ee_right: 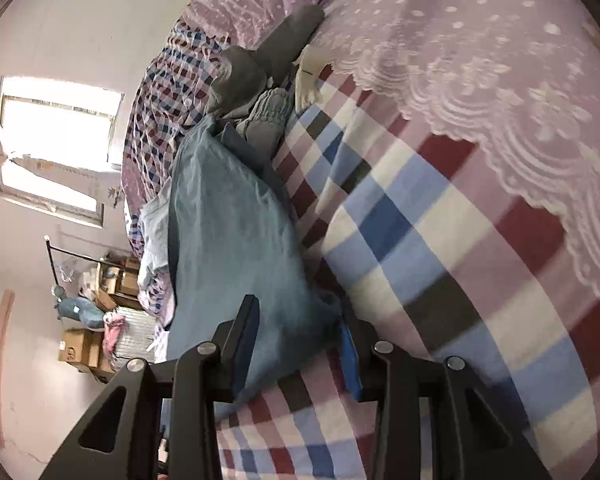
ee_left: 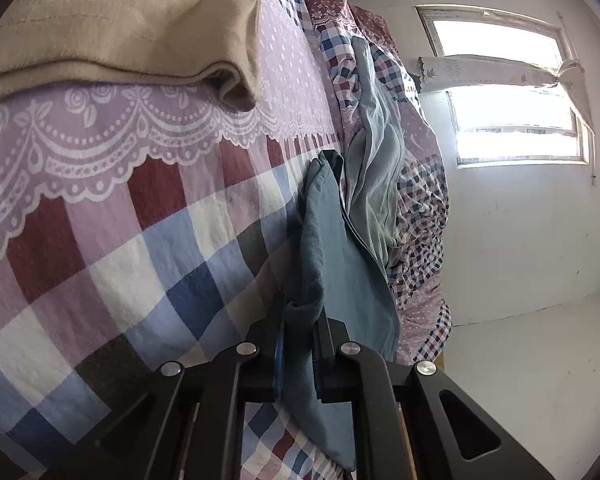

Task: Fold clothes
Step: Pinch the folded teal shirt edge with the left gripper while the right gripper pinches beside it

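A teal garment lies along the checked bedspread and hangs down toward the camera. My left gripper is shut on a bunched fold of it, and the cloth fills the narrow gap between the fingers. In the right wrist view the same teal garment spreads over the bedspread. My right gripper stands open, its fingers wide apart, with the garment's near edge lying between them. That view is blurred by motion.
A folded beige garment sits on the lace-printed part of the spread. A pale blue garment and a crumpled checked quilt lie beyond the teal one. Grey clothes are heaped further along. Cardboard boxes stand by the wall under a window.
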`<state>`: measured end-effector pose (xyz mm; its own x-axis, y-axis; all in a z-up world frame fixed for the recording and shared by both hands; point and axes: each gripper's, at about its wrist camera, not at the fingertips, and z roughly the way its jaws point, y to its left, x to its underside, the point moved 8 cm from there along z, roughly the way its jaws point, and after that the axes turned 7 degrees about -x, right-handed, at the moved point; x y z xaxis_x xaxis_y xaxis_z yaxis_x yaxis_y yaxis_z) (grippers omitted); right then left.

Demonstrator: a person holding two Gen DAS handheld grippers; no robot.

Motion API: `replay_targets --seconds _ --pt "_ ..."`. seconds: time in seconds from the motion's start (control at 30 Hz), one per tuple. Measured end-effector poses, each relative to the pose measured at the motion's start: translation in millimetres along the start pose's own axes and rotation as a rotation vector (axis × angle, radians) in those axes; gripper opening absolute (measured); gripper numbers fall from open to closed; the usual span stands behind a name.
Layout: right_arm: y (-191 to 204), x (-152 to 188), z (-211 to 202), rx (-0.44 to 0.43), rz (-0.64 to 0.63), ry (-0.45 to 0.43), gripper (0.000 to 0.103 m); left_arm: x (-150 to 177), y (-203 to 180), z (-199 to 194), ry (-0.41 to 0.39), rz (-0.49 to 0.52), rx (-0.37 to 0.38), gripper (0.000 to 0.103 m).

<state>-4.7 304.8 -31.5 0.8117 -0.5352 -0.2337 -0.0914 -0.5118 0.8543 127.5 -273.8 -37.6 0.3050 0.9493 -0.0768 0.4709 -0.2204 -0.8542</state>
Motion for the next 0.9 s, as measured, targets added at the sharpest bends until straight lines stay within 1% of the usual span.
replay_targets --seconds 0.03,0.07,0.1,0.13,0.17,0.23,0.43,0.57,0.73,0.83,0.9 --pt "0 0 1 0.010 -0.010 -0.002 0.039 0 -1 0 -0.001 0.002 0.001 0.009" --pt "1 0 2 0.020 -0.019 -0.005 0.036 -1 -1 0 -0.001 0.003 0.002 0.009" --pt "1 0 2 0.032 -0.027 -0.007 0.024 -1 -2 -1 -0.002 0.005 0.003 0.009" --pt "0 0 1 0.048 -0.031 -0.007 0.013 -2 -2 -2 -0.003 0.007 0.005 0.008" --pt "-2 1 1 0.060 -0.032 -0.007 0.009 -3 -3 -3 -0.005 0.008 0.007 0.008" --pt "-2 2 -1 0.064 -0.039 -0.012 0.007 -4 -4 -4 -0.007 0.006 0.013 0.007" --pt "13 9 -20 0.092 -0.101 -0.068 0.005 -6 -8 -14 -0.011 0.015 0.035 0.006" --pt "32 17 -37 0.099 -0.171 -0.107 0.005 -5 -11 -27 -0.013 0.041 0.042 0.005" --pt "31 42 -60 0.100 -0.142 -0.116 0.005 -3 -8 -45 -0.008 0.046 0.045 0.005" --pt "31 57 -76 0.095 -0.130 -0.122 0.005 6 -1 -57 -0.001 0.042 0.039 0.005" --pt "31 65 -90 0.087 -0.119 -0.131 0.005 10 1 -68 -0.001 0.038 0.051 0.005"
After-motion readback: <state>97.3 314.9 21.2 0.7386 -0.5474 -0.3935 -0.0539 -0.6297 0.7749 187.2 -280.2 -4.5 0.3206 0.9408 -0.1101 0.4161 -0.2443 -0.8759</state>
